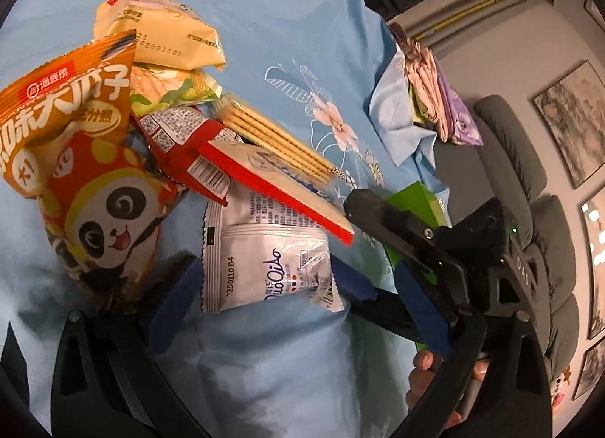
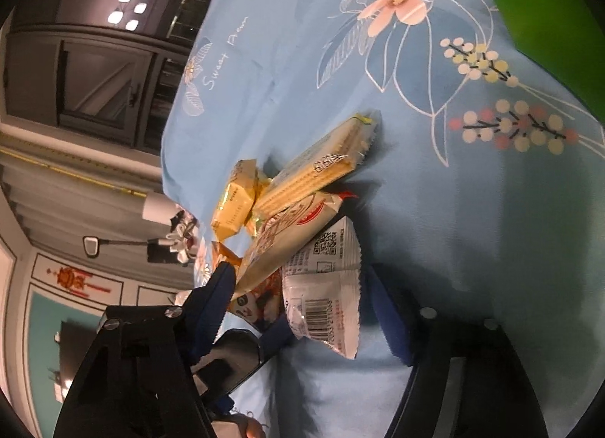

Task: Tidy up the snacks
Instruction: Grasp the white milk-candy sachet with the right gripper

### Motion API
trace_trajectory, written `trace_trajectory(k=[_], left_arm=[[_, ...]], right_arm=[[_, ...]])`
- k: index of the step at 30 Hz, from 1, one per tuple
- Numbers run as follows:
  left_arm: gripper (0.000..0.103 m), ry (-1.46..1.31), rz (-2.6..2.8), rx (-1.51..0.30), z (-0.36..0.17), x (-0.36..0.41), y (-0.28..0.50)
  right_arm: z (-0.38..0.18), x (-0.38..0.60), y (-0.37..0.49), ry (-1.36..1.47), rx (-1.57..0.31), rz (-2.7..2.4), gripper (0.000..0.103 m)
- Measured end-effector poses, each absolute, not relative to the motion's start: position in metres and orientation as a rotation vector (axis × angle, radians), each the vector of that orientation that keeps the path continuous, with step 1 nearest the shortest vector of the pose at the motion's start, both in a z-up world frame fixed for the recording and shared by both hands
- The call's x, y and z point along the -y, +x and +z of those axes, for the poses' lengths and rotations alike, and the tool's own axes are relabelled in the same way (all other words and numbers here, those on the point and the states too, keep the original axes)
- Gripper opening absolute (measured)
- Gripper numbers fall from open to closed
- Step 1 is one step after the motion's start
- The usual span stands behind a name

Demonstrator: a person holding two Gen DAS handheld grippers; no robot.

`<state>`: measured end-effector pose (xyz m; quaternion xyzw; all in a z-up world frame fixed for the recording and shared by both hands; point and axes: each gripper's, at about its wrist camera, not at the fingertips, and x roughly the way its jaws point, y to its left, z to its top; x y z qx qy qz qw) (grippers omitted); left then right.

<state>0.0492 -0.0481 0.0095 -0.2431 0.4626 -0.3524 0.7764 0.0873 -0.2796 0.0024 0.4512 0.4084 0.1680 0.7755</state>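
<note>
Both jaw pairs flank white snack packet point(image 1: 264, 268) (untouched).

A light blue floral cloth point(image 1: 287, 41) covers the counter; a grey padded chair point(image 1: 529, 173) stands just beyond its right edge; framed pictures point(image 1: 567, 124) hang on the wall behind; a dark cabinet point(image 2: 94, 71) stands past its far edge.

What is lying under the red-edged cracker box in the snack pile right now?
Its near end rests on the white pouch, and its far end overlaps the red barcode packet. The cracker box hides the pouch's upper part; whether anything else lies beneath cannot be seen.
</note>
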Motion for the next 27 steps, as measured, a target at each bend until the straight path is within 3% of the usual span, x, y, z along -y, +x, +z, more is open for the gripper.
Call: trace_trajectory(k=[4, 7, 8, 12, 27], left_arm=[[0.096, -0.455, -0.73, -0.997, 0.01, 0.056, 0.046], [0.083, -0.348, -0.682, -0.98, 0.011, 0.064, 0.041], [0.059, -0.333, -0.634, -0.974, 0.012, 0.062, 0.041], [0.057, -0.461, -0.668, -0.994, 0.004, 0.041, 0.048], [0.057, -0.4, -0.692, -1.009, 0.029, 0.054, 0.016]], right_arm=[[0.0, 0.28, 0.086, 0.978, -0.878, 0.372, 0.059], [-0.005, 0.278, 0.085, 0.97, -0.889, 0.356, 0.042], [-0.006, 0.277, 0.084, 0.967, -0.892, 0.358, 0.039], [-0.001, 0.274, 0.081, 0.95, -0.877, 0.372, 0.037], [0.021, 0.28, 0.053, 0.915, -0.866, 0.405, 0.037]])
